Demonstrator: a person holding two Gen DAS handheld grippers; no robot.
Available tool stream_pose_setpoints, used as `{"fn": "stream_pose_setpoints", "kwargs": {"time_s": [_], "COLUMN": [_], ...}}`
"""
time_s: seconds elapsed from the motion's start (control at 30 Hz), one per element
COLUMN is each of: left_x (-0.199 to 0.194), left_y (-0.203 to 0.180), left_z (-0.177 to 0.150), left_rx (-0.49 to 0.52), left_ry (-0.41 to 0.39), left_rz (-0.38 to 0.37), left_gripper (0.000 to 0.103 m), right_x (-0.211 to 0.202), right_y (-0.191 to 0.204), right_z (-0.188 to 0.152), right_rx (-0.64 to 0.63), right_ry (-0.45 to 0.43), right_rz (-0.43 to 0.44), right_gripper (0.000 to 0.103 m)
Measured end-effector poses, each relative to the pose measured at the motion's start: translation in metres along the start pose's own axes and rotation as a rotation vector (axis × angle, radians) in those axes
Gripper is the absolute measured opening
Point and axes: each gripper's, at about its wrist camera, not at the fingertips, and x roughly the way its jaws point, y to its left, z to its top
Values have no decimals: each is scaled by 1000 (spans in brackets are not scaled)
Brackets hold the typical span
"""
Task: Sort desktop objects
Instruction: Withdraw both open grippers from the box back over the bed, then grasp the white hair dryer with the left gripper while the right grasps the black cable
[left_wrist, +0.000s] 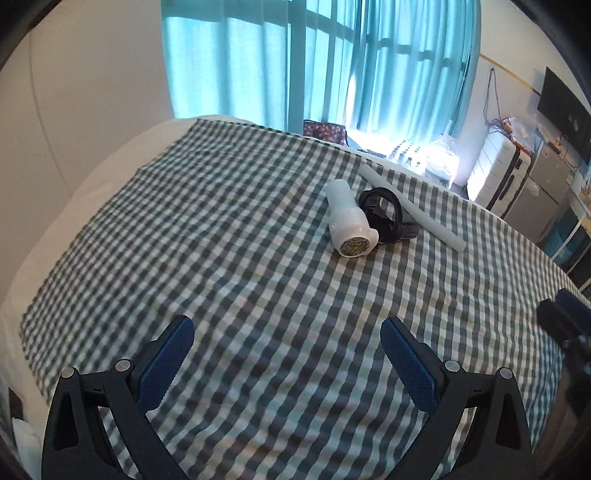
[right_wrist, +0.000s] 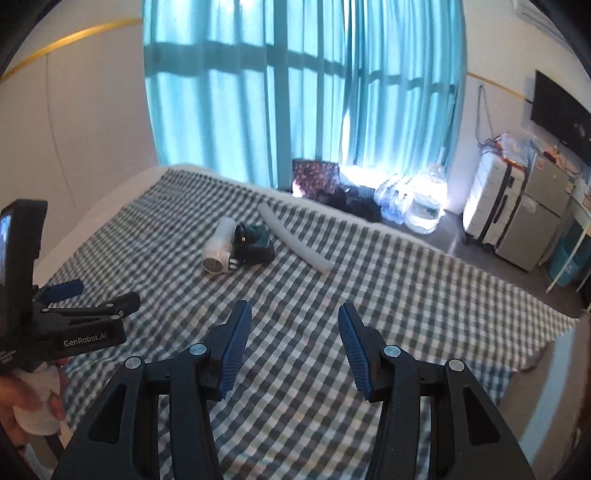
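Observation:
A white hair dryer (left_wrist: 349, 221) lies on the checked cloth (left_wrist: 221, 258), its black coiled cord (left_wrist: 384, 214) beside it on the right. A long white foam tube (left_wrist: 410, 208) lies just behind them. My left gripper (left_wrist: 288, 343) is open and empty, hovering well short of the dryer. In the right wrist view the dryer (right_wrist: 219, 245), a dark cord bundle (right_wrist: 255, 242) and the tube (right_wrist: 293, 240) lie ahead to the left. My right gripper (right_wrist: 291, 332) is open and empty above the cloth. The left gripper (right_wrist: 74, 306) shows at the left edge.
The cloth covers a bed-like surface with white edges (left_wrist: 92, 177). Teal curtains (right_wrist: 295, 92) hang behind. On the floor to the right stand a white suitcase (right_wrist: 491, 206), water bottles (right_wrist: 410, 203) and a patterned bag (right_wrist: 314, 177).

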Motion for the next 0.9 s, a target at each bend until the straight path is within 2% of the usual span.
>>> {"fn": "stream_pose_setpoints", "kwargs": {"time_s": [0.13, 0.27, 0.37, 0.53, 0.57, 0.63, 0.7, 0.77, 0.9], "left_x": [27, 46, 60, 78, 85, 100, 119, 126, 132], "left_y": [-9, -9, -12, -26, -32, -42, -49, -45, -30], "left_z": [11, 26, 39, 61, 63, 66, 68, 70, 73], "left_rx": [-3, -36, -24, 1, 16, 56, 109, 98, 102], "left_ry": [-11, -35, -49, -59, -51, -26, 20, 22, 40], "left_rz": [-2, -18, -44, -141, -140, -78, 39, 30, 95], "left_gripper": [103, 103, 103, 103, 103, 103, 103, 103, 103], "right_x": [47, 77, 92, 109, 110, 112, 110, 109, 110], "right_y": [-9, -15, -16, -15, -17, -20, -21, -19, -19], "right_z": [8, 14, 18, 14, 15, 15, 15, 16, 17], "right_rx": [33, 121, 137, 116, 120, 150, 163, 149, 146], "right_ry": [25, 8, -32, -10, -9, 0, -2, -9, -14], "right_rz": [36, 116, 146, 97, 96, 116, 135, 130, 132], "right_gripper": [49, 49, 49, 49, 49, 49, 49, 49, 49]}}
